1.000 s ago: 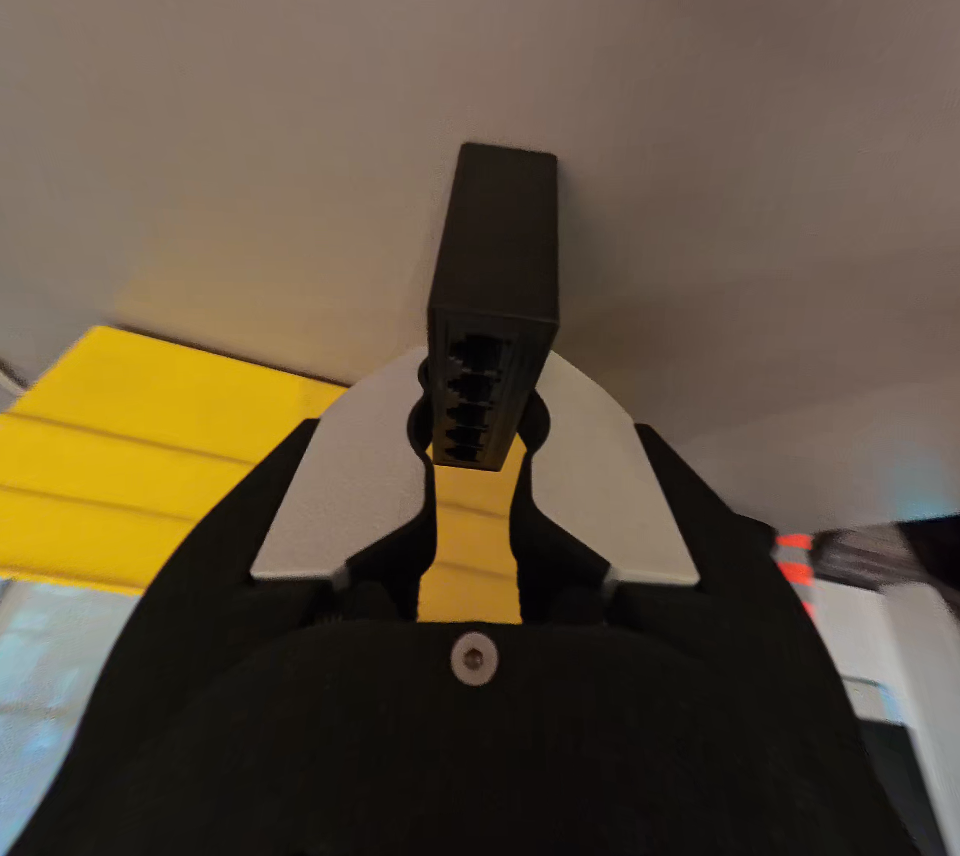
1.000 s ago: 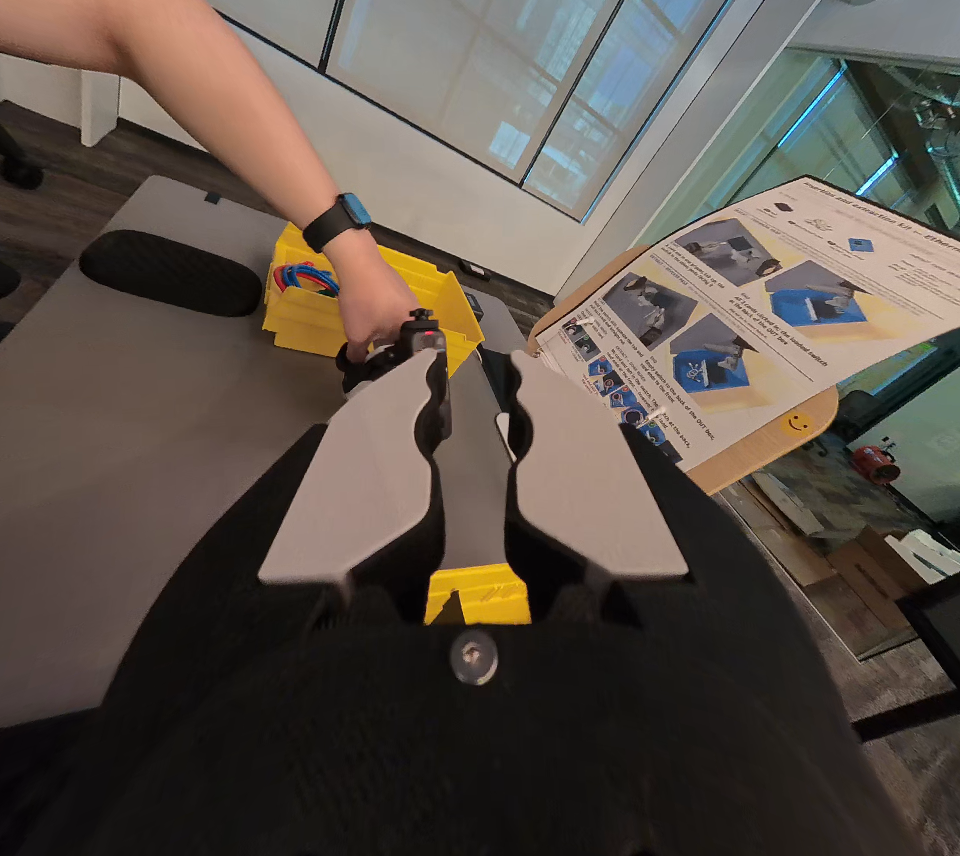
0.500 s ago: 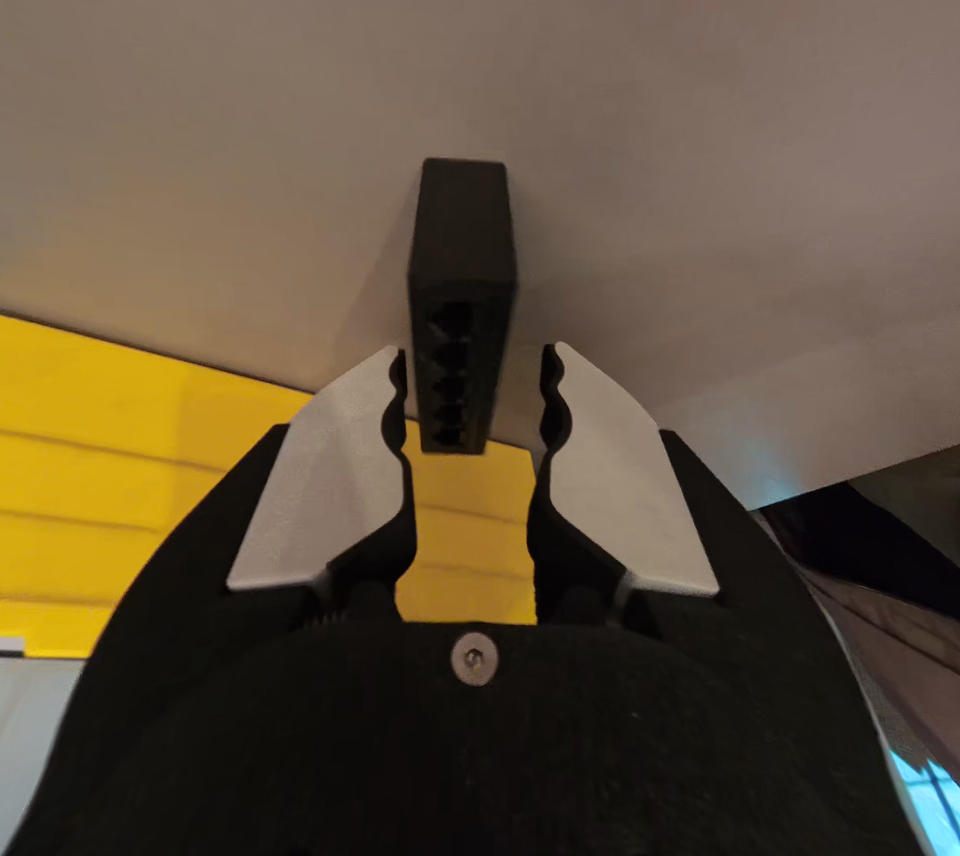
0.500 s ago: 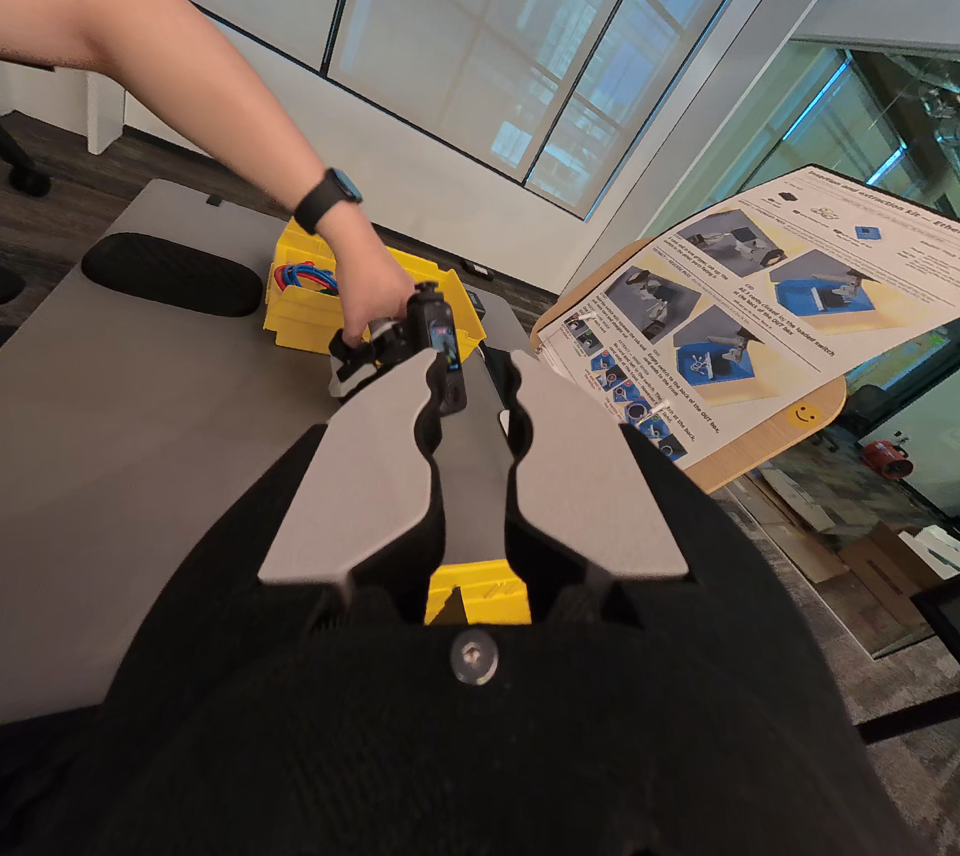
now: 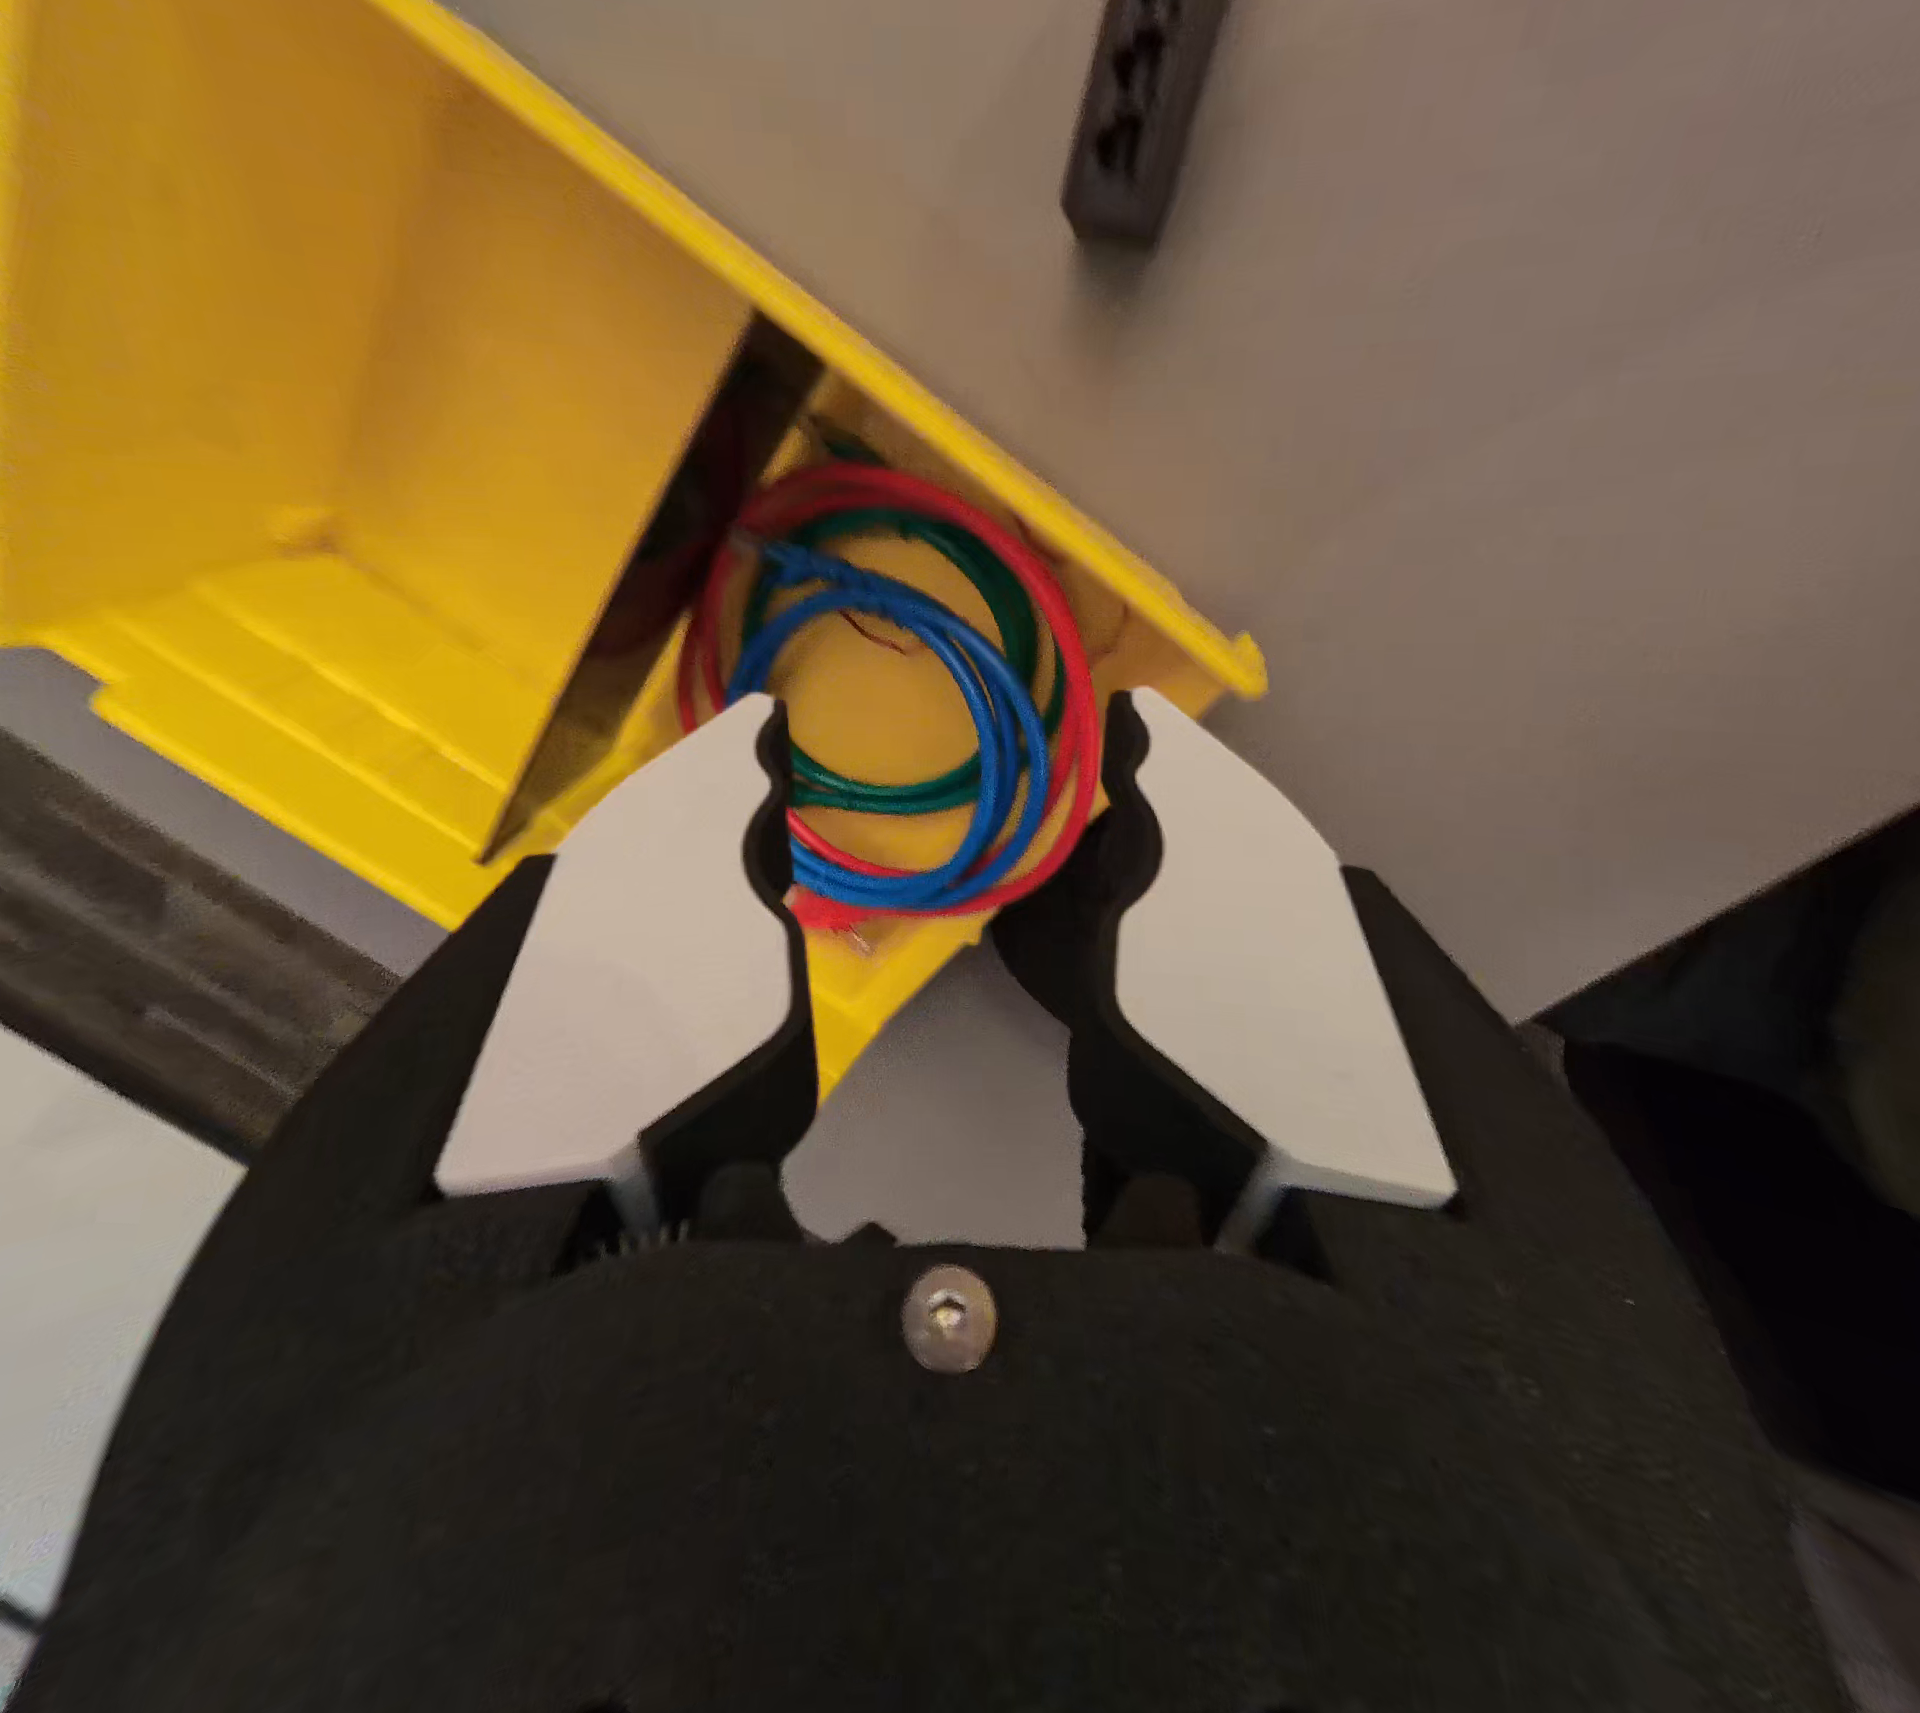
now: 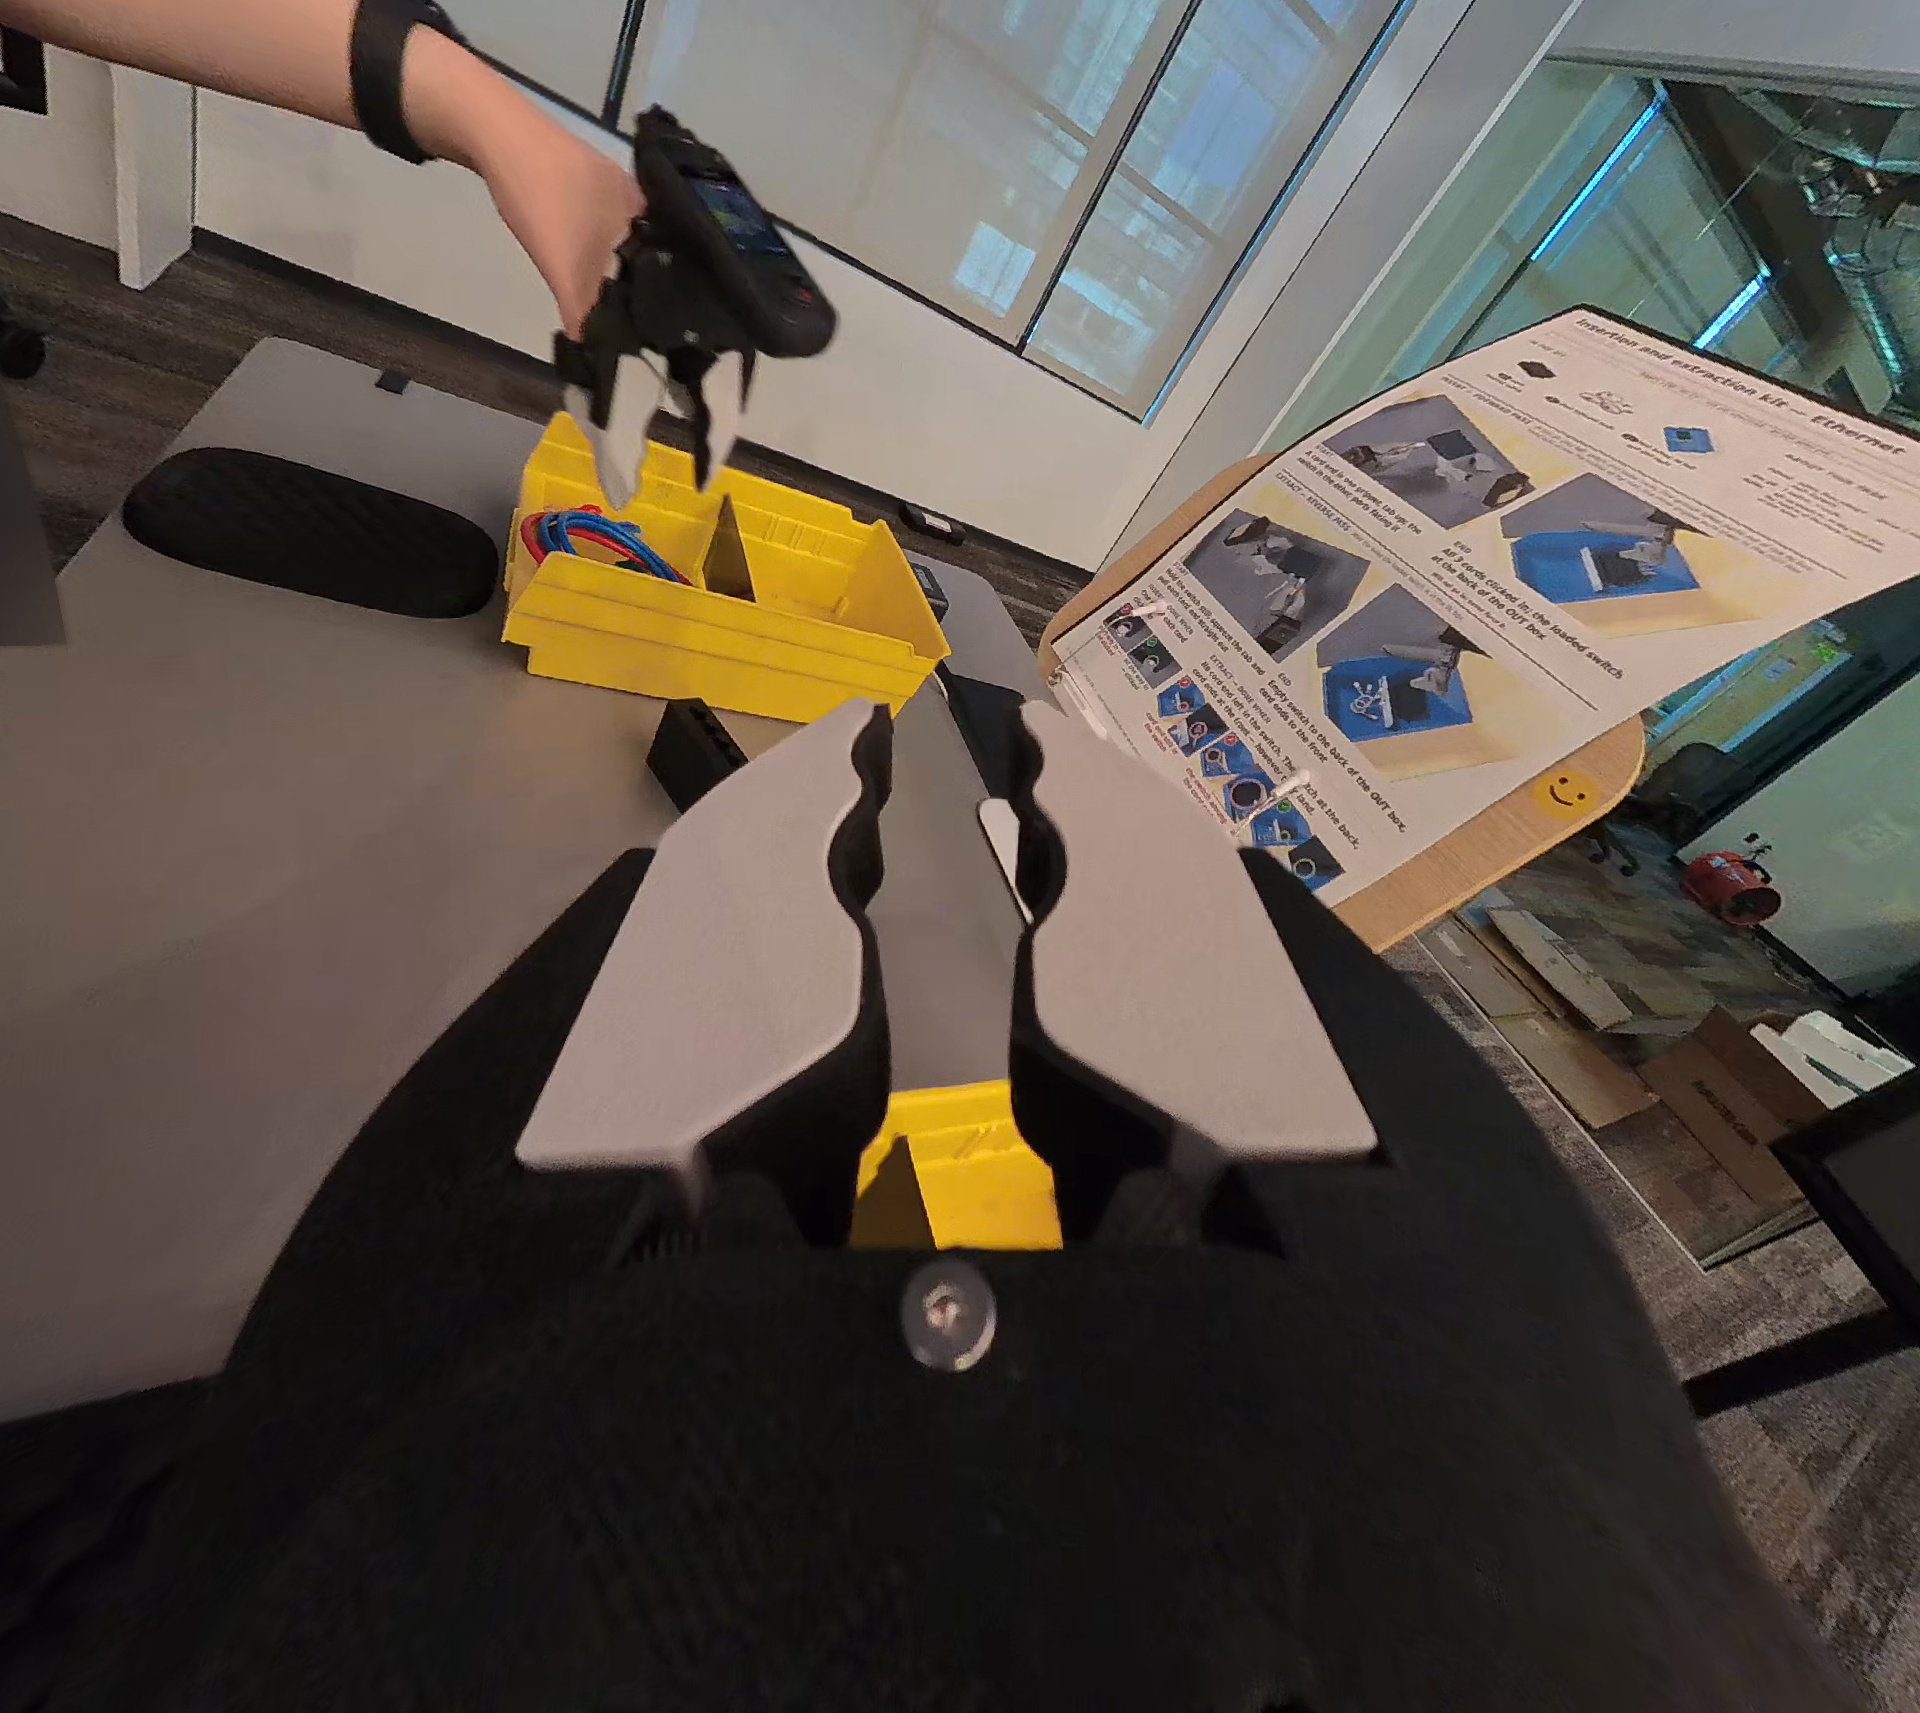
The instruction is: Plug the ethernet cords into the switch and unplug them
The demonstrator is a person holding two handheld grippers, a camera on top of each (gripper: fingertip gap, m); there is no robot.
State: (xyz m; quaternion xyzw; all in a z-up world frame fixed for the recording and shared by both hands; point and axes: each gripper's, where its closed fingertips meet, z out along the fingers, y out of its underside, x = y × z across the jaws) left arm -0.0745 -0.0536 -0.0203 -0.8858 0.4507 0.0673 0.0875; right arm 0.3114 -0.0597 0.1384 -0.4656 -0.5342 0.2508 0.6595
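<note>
The left gripper (image 5: 940,707) has let go of the switch (image 5: 1158,16) and swung up over the yellow bin (image 5: 343,375), jaws wide and empty above coiled red, green and blue ethernet cords (image 5: 904,697). The switch lies on the table beside the bin, long axis roughly parallel to its wall. The right gripper (image 6: 951,723) hangs part-open, holding nothing, near a printed instruction sheet (image 6: 1455,593).

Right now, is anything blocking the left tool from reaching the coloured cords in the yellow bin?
Nothing visible does. The left gripper hangs open-jawed above the coiled cords, whose yellow bin compartment is open on top.
</note>
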